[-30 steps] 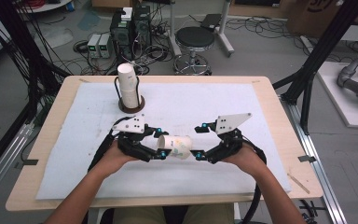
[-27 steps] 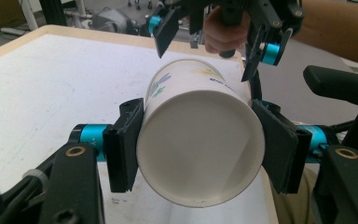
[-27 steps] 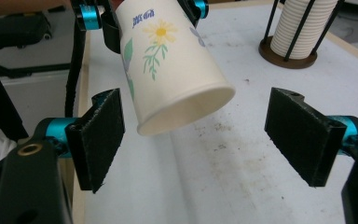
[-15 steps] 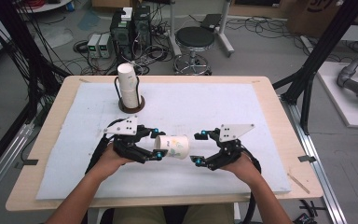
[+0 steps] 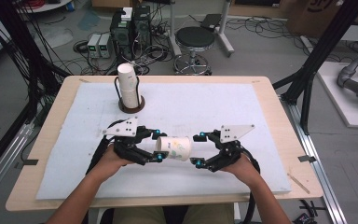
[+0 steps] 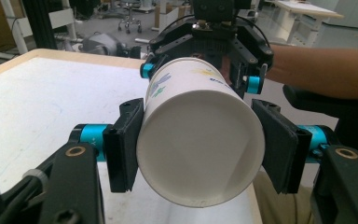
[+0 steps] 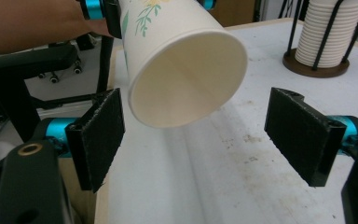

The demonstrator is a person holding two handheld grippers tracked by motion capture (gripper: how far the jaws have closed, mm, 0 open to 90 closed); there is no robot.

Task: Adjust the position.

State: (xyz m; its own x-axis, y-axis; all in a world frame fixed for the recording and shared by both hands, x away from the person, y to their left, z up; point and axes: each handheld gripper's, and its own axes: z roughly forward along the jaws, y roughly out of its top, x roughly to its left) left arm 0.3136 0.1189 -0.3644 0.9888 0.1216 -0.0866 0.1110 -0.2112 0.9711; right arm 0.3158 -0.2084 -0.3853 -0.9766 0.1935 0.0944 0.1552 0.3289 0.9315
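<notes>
Two grippers here: left gripper (image 5: 157,145) is clamped on a paper cup (image 5: 174,148) lying sideways, right gripper (image 5: 197,149) sits wide apart just past its mouth, touching nothing.

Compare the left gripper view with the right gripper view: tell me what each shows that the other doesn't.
Left gripper view: the cup's closed base, with the left gripper shut on its sides, and the right gripper facing from behind it. Right gripper view: the cup's open mouth and hollow inside, the right gripper's own jaws standing wide and clear of it, and a stack of cups in a wire holder. Both show the cup lying sideways above the white mat, with its leaf print.
</notes>
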